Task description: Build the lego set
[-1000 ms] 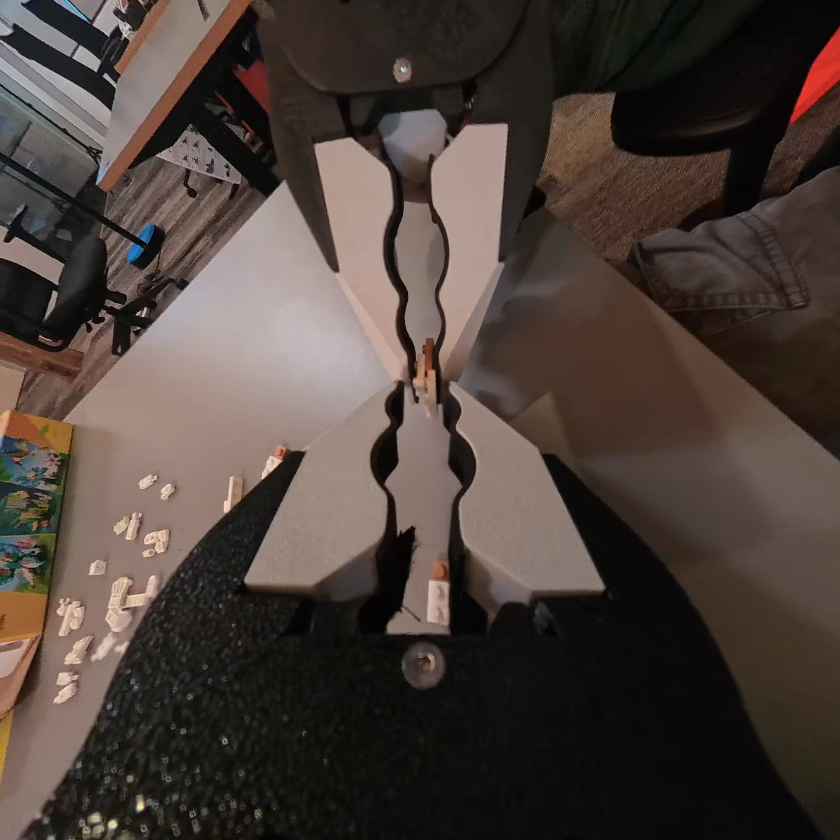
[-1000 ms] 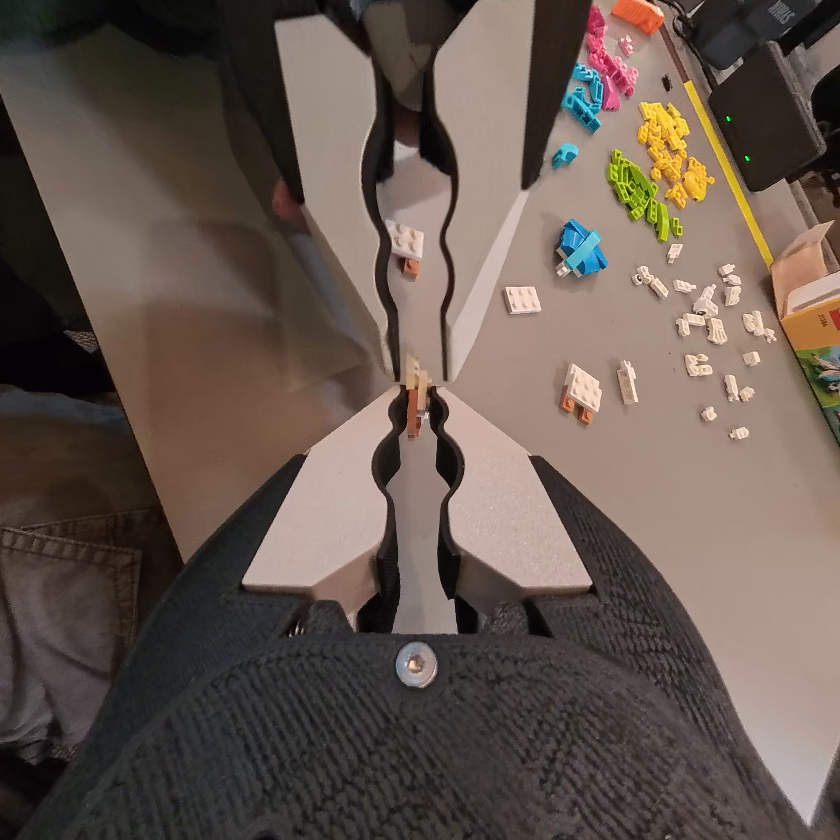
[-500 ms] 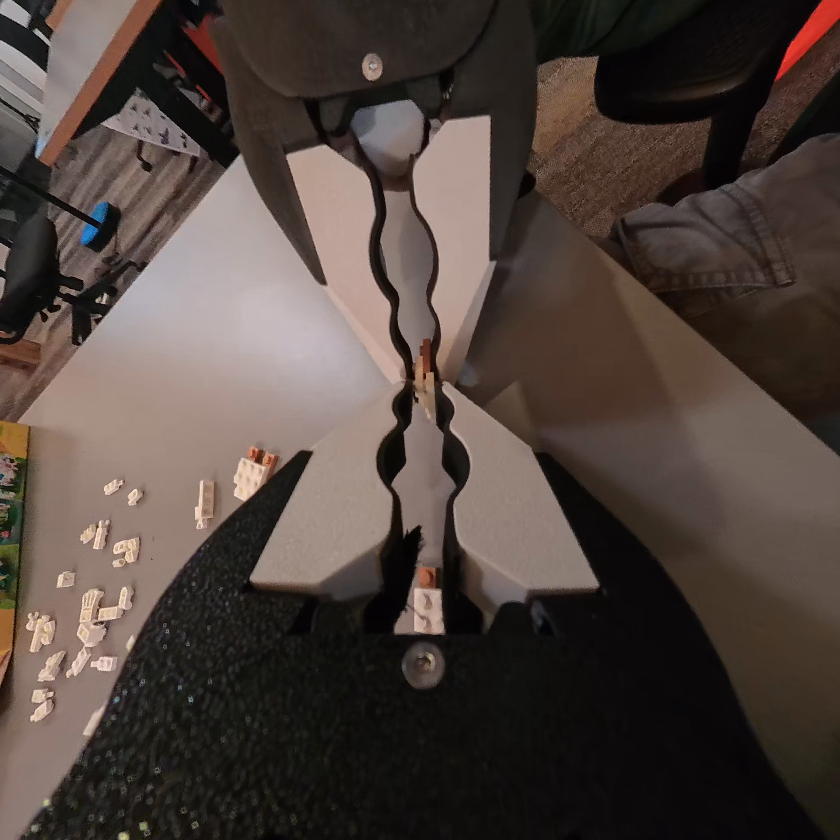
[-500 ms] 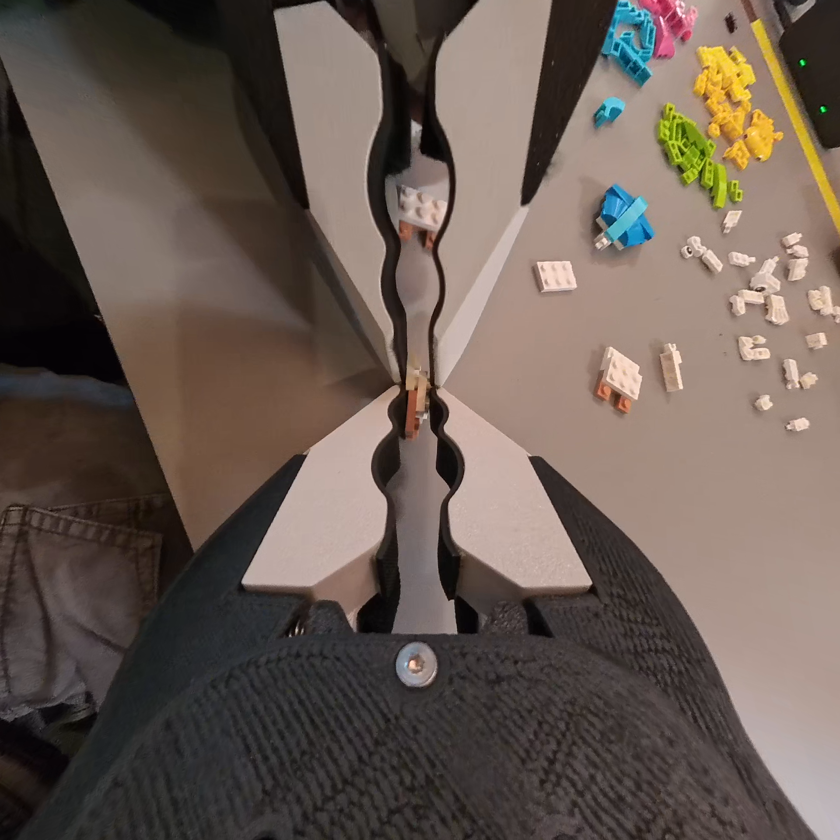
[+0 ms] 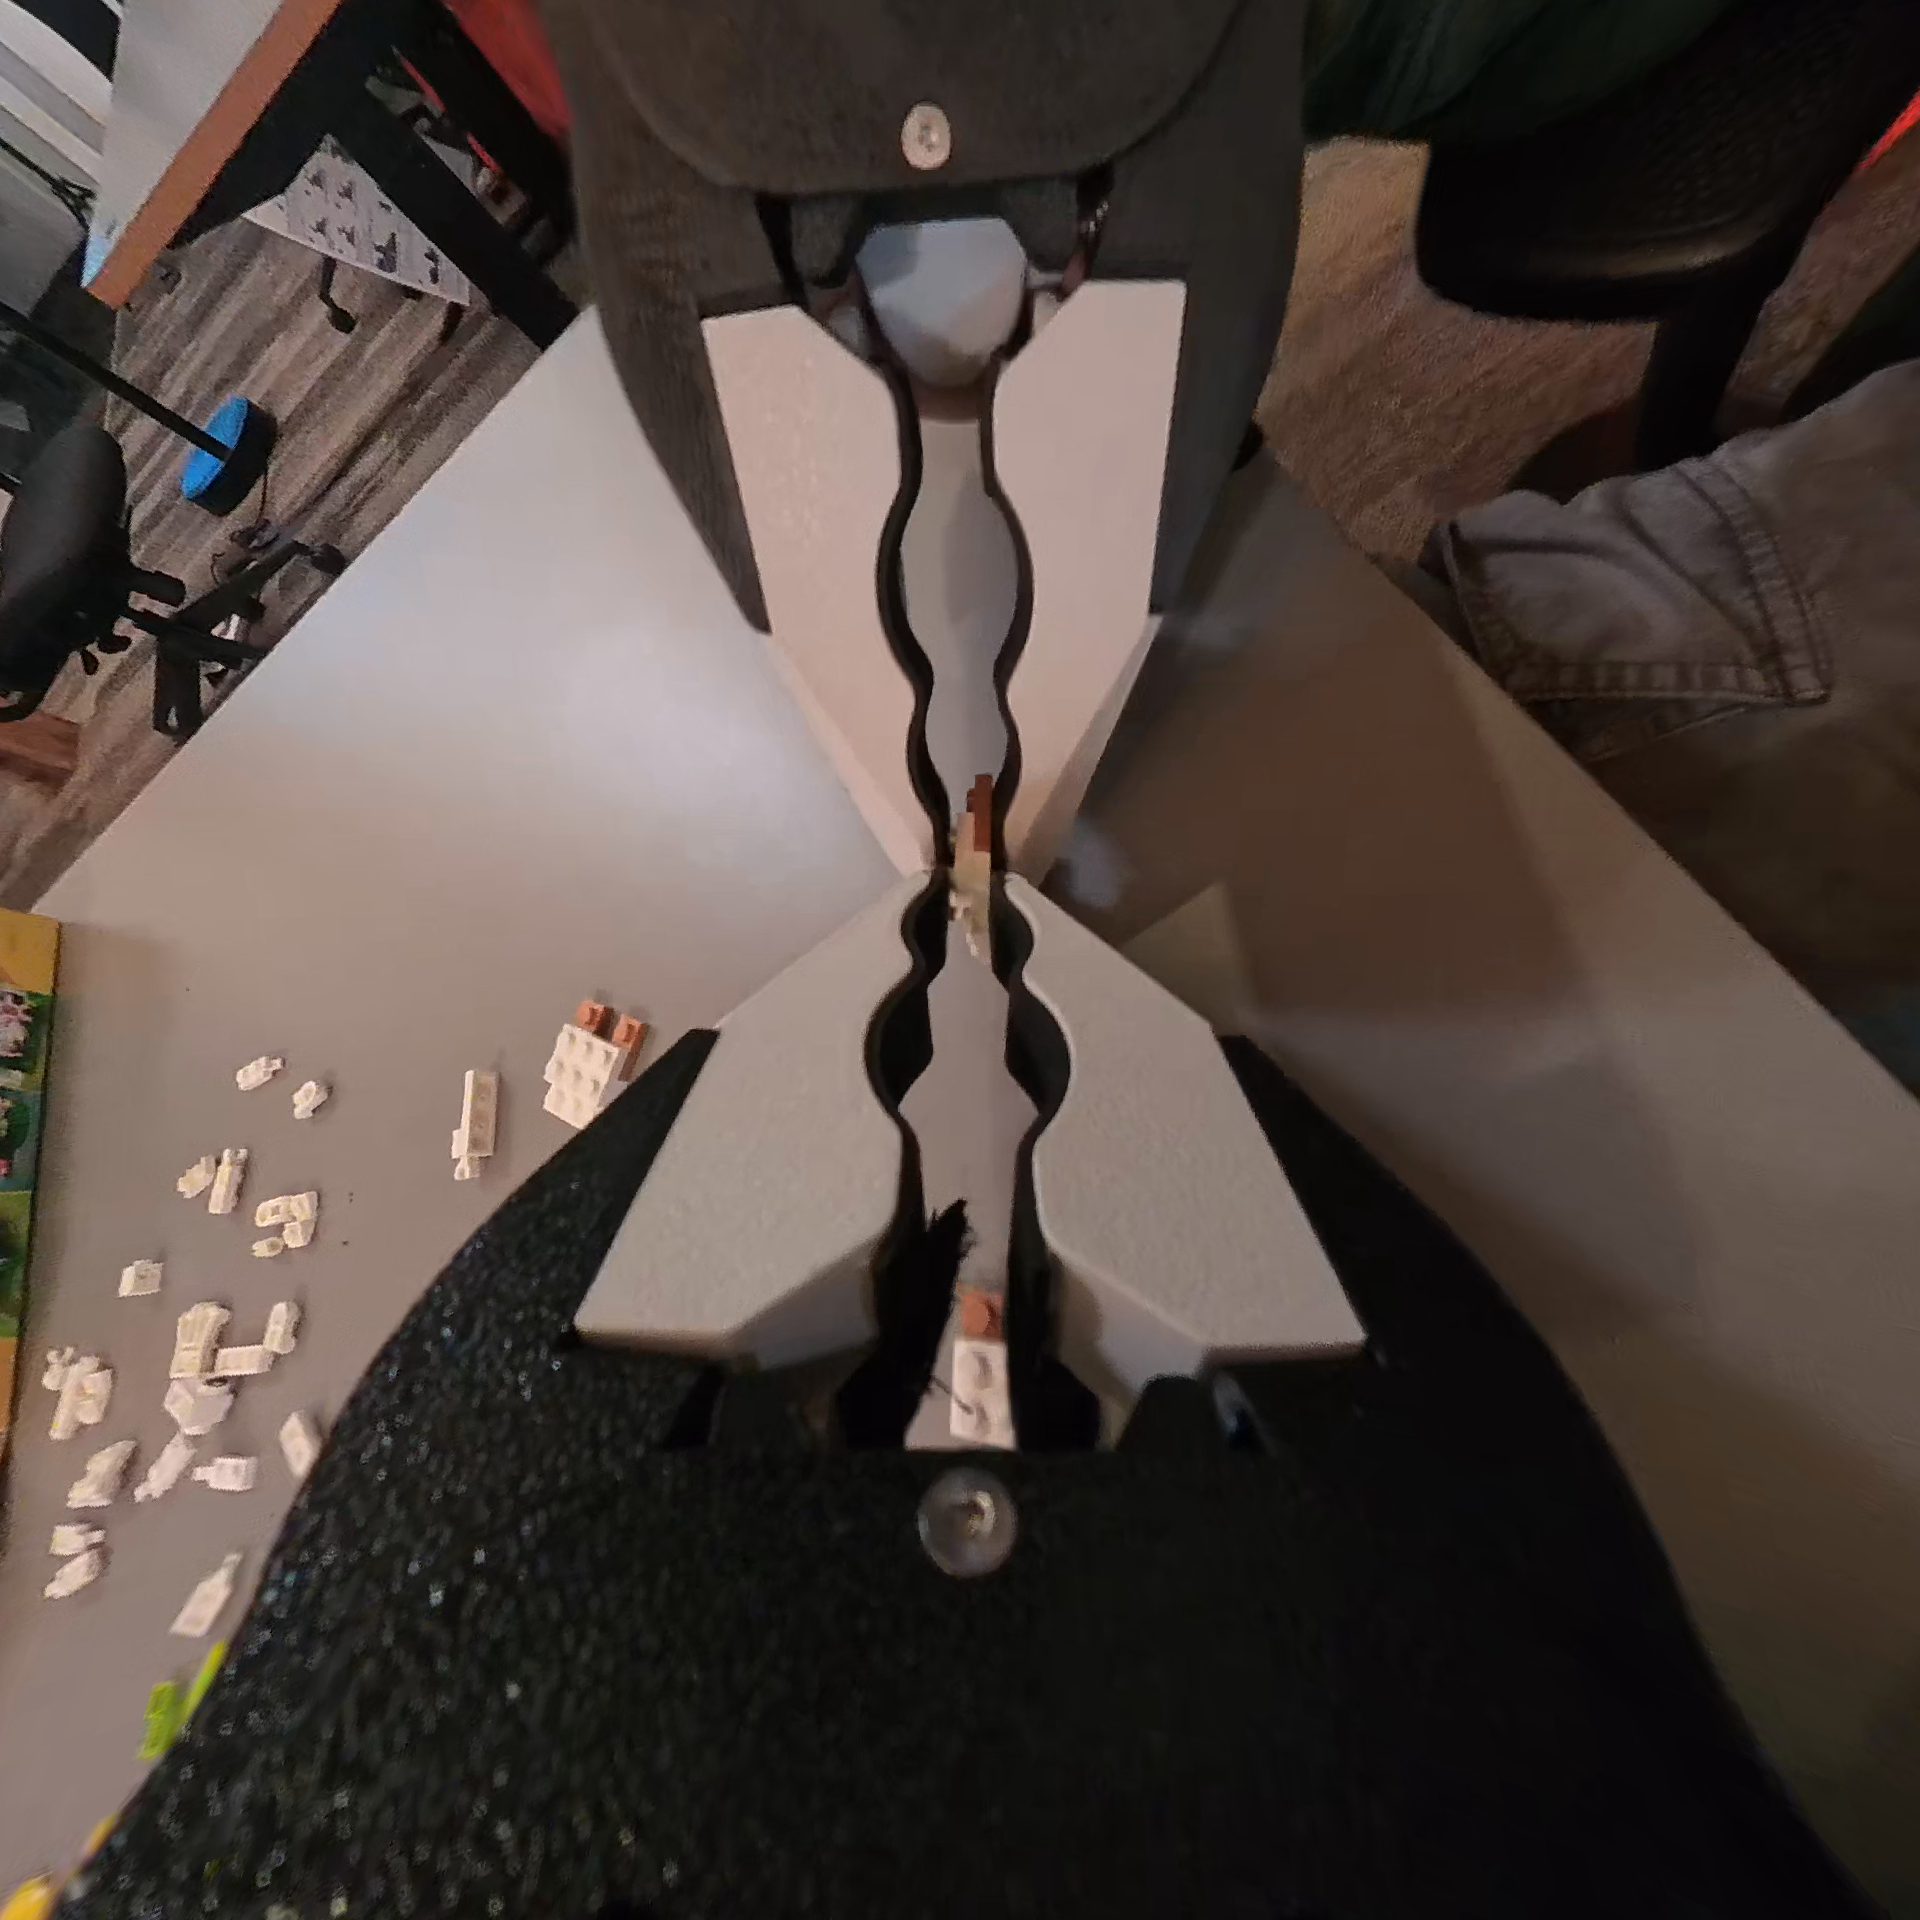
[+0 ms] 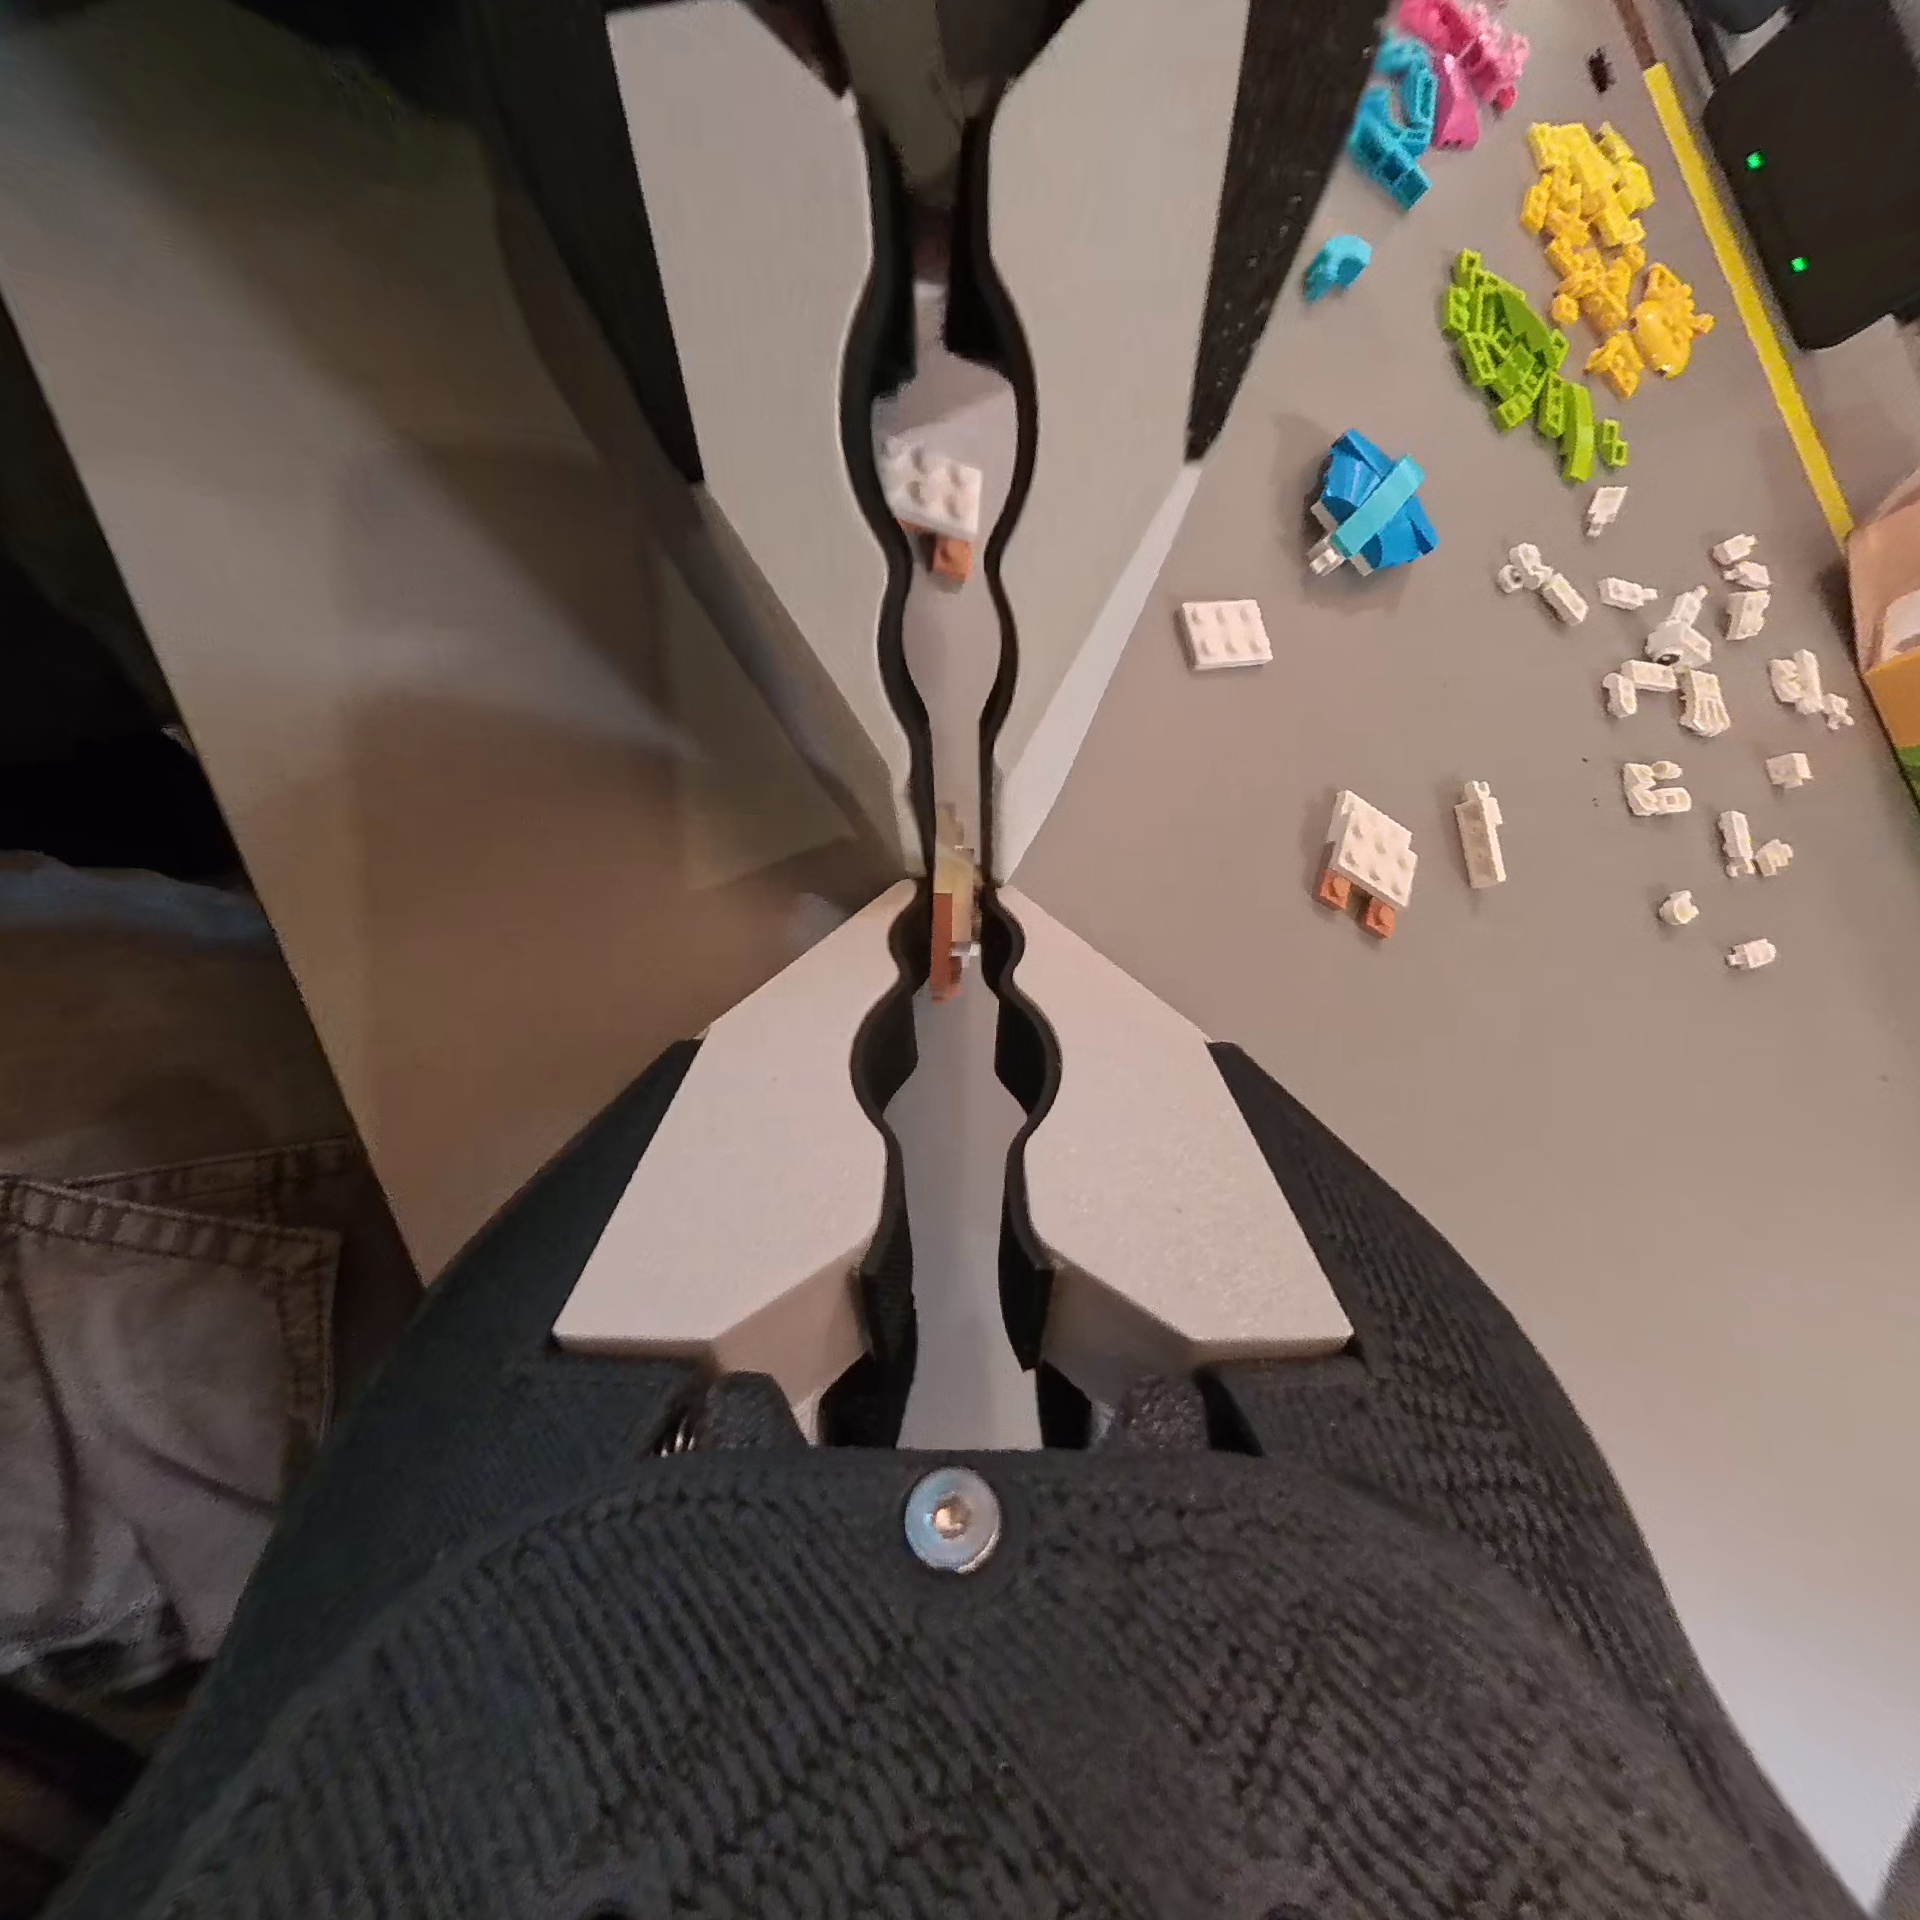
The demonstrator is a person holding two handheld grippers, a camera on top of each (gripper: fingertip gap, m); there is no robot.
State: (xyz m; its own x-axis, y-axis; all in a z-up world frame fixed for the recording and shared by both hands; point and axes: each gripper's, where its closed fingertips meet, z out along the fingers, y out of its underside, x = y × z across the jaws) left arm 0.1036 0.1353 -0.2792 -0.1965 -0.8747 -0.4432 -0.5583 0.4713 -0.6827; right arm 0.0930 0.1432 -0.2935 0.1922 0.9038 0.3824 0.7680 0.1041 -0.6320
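Both grippers meet tip to tip above the grey bench (image 6: pixel 1455 1143), the left gripper (image 5: pixel 971 896) clamped on the white end and the right gripper (image 6: pixel 954 891) on the brown end of one small brick assembly (image 6: pixel 951 914), so they probably want a square, steady squeeze, no twisting

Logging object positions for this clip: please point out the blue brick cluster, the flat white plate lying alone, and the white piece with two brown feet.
blue brick cluster (image 6: pixel 1377 506), right wrist view, its light blue bar.
flat white plate (image 6: pixel 1226 634), right wrist view, studded top.
white piece with two brown feet (image 6: pixel 1374 844), right wrist view, white top.
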